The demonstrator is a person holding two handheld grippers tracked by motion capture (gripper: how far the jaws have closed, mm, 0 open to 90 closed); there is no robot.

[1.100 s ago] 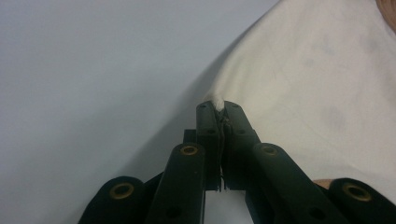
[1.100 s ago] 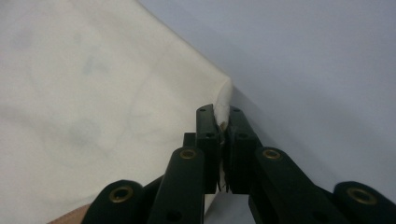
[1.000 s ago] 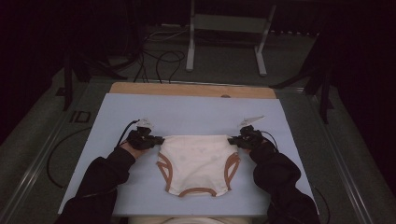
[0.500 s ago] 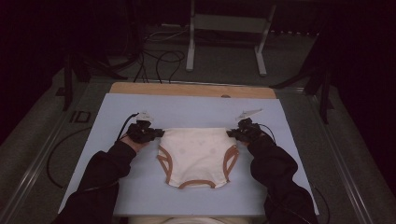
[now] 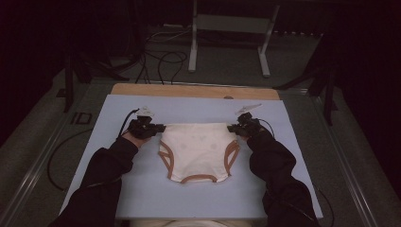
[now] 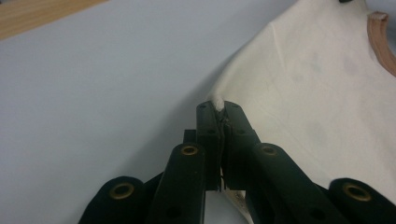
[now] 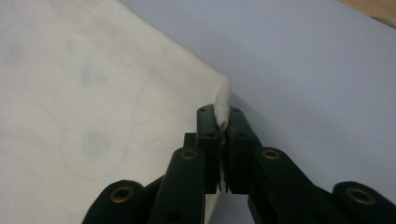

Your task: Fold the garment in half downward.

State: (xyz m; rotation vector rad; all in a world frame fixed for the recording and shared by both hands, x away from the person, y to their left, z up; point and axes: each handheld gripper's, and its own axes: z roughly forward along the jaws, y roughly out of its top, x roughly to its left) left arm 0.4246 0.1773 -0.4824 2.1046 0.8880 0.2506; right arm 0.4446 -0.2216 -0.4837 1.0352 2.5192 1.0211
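A cream baby bodysuit (image 5: pixel 197 150) with brown trim lies spread flat on the pale blue mat (image 5: pixel 189 111). My left gripper (image 5: pixel 158 128) is shut on its upper left corner, and a pinch of cream cloth pokes out between the jaw tips in the left gripper view, where the gripper (image 6: pixel 219 108) sits at the edge of the bodysuit (image 6: pixel 317 93). My right gripper (image 5: pixel 231 128) is shut on the upper right corner; a white fold of the bodysuit (image 7: pixel 93 102) stands up between the tips of the gripper (image 7: pixel 222 114). The top hem is stretched straight between the two.
The mat covers a wooden board (image 5: pixel 194 91) whose far edge shows beyond it. Bare blue mat lies all around the garment. Cables (image 5: pixel 158 59) and a metal stand (image 5: pixel 227 33) are on the floor past the table. Dark sleeves (image 5: pixel 279 170) come in from the bottom.
Both grippers have slid away from the person toward the far edge, dragging the bodysuit with them. The grips stay the same.
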